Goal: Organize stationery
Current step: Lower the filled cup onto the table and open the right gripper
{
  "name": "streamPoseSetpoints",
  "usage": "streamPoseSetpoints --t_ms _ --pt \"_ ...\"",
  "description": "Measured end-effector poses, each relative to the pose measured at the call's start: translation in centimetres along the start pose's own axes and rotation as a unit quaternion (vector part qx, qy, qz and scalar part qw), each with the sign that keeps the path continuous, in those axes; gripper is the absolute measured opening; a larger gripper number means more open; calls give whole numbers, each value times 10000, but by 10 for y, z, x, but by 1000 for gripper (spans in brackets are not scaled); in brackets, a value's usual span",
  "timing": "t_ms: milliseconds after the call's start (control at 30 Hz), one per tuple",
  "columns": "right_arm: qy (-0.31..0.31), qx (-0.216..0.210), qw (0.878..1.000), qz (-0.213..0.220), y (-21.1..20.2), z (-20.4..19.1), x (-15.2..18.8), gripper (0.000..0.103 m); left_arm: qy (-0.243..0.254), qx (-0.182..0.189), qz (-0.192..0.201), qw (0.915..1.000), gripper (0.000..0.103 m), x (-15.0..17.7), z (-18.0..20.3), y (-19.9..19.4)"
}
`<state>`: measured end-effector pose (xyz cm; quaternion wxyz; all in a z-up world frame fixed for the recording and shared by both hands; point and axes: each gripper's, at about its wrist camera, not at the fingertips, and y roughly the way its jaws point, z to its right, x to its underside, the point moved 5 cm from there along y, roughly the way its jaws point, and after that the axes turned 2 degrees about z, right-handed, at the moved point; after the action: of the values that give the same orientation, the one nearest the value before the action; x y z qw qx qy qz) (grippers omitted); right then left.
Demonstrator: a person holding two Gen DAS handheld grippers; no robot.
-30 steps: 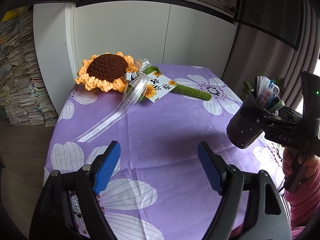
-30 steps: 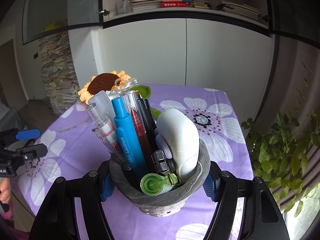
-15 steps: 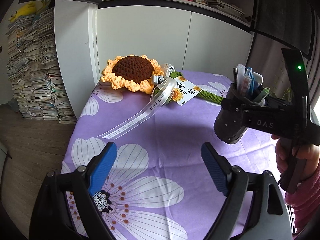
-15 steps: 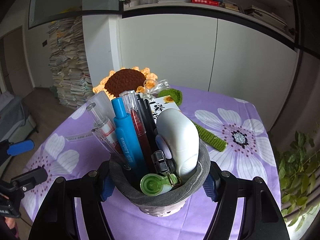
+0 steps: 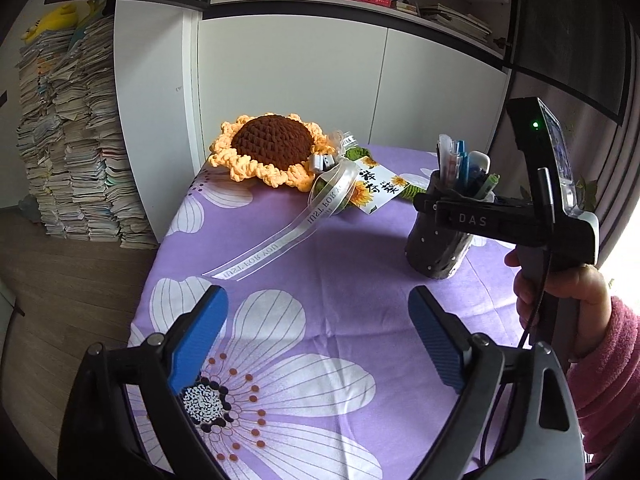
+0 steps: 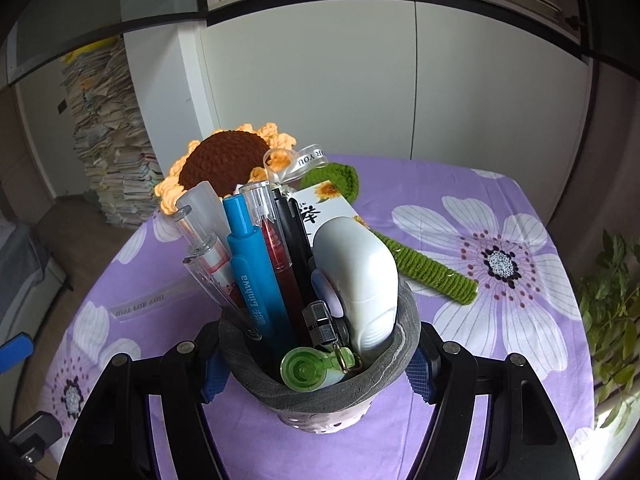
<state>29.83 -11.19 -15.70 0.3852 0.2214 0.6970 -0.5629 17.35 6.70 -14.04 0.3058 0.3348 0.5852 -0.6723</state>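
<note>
At 3 o'clock on the desk (image 5: pixel 328 280), right tongs (image 6: pixel 316 364) clamp the full pen cup (image 6: pixel 320 392), best lowered upright before release; left tongs (image 5: pixel 316 332) are opening, empty.

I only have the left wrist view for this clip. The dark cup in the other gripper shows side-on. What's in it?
Observer: The right wrist view looks into the pen holder: upright pens, including a blue pen, a red one and a black one.
Operator: Is it gripped on both sides?
Observer: Yes. The right gripper has a blue pad pressed against each side wall.
Operator: Anything besides pens?
Observer: A white correction-tape dispenser, with a green-capped item at the near rim.
</note>
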Motion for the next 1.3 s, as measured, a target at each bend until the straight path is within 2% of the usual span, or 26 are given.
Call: streamPoseSetpoints --t_ms 333,800,867,933,1300 --pt "-264 270 9992 138 6 -2 3 72 4 44 -49 10000 93 1 0 2" --pt "-306 166 9993 122 -2 -2 3 73 35 68 -49 10000 94 0 9 4" --pt "-318 134 9994 88 -2 -1 4 76 27 73 -45 10000 95 -1 10 4" --pt "-342 210 9990 181 -7 2 5 84 39 81 -36 10000 96 -1 12 3" --pt "-486 214 9983 233 -32 7 25 85 194 68 121 9997 98 -10 32 -1"
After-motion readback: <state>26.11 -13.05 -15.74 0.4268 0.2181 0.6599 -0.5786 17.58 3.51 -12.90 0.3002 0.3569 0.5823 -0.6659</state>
